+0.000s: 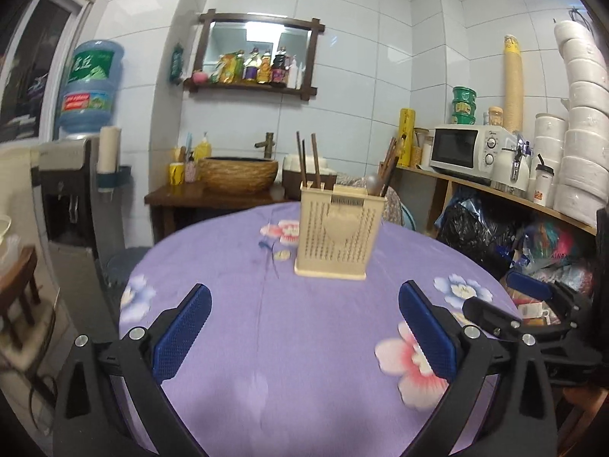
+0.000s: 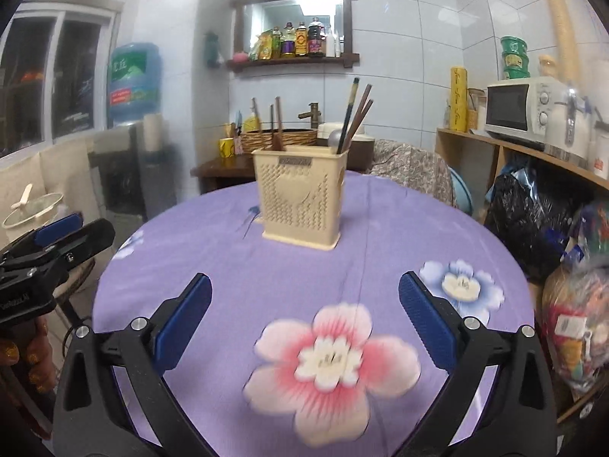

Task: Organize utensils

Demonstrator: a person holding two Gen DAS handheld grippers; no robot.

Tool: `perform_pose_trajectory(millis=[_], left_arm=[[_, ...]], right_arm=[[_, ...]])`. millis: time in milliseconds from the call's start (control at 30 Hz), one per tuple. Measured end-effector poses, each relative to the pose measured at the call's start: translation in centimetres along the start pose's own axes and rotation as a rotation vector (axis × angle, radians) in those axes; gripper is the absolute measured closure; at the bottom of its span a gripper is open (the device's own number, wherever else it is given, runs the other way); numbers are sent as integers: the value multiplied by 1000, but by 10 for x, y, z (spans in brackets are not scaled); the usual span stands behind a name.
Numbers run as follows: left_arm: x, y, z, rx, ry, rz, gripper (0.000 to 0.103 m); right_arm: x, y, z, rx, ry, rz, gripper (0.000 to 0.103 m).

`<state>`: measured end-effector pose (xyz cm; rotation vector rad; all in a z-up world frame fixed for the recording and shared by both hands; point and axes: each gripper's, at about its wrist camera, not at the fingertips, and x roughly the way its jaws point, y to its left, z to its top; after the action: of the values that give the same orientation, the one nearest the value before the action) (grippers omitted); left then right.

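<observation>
Two grippers hover over a round surface (image 2: 236, 278) under a purple floral cloth, each with jaws spread wide and nothing between the blue pads. The left gripper (image 1: 304, 339) and right gripper (image 2: 304, 327) sit side by side, well short of the utensil holder (image 1: 337, 234), a beige perforated caddy standing upright near the far middle of the surface. Brown chopsticks (image 2: 356, 114) and what appears to be a metal spoon (image 2: 335, 139) stand in its compartments; blur prevents a firmer reading. Nothing lies between either gripper and the holder. Beyond the surface: a woven basin (image 1: 239, 175) with a tap on a dark stand, a wall shelf of bottles (image 1: 253, 66), a water dispenser (image 1: 89, 87) at left, a microwave (image 1: 466, 148) on wooden shelving at right. Walls are white tile.
</observation>
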<state>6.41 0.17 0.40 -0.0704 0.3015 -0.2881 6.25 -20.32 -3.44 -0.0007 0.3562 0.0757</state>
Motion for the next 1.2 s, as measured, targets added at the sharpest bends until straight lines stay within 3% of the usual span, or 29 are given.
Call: perform_pose_trajectory(millis=[133, 300, 433, 1200], left_arm=[[-29, -4, -18, -30, 16, 40, 5], [-60, -8, -28, 5, -30, 99, 5], [-68, -3, -28, -28, -43, 84, 5], [-77, -5, -33, -2, -74, 85, 5]], right_arm=[[-36, 13, -22, -24, -22, -33, 6], [-77, 23, -32, 21, -71, -14, 6], [-99, 26, -34, 52, -116, 40, 6], [-104, 29, -28, 23, -129, 31, 6]])
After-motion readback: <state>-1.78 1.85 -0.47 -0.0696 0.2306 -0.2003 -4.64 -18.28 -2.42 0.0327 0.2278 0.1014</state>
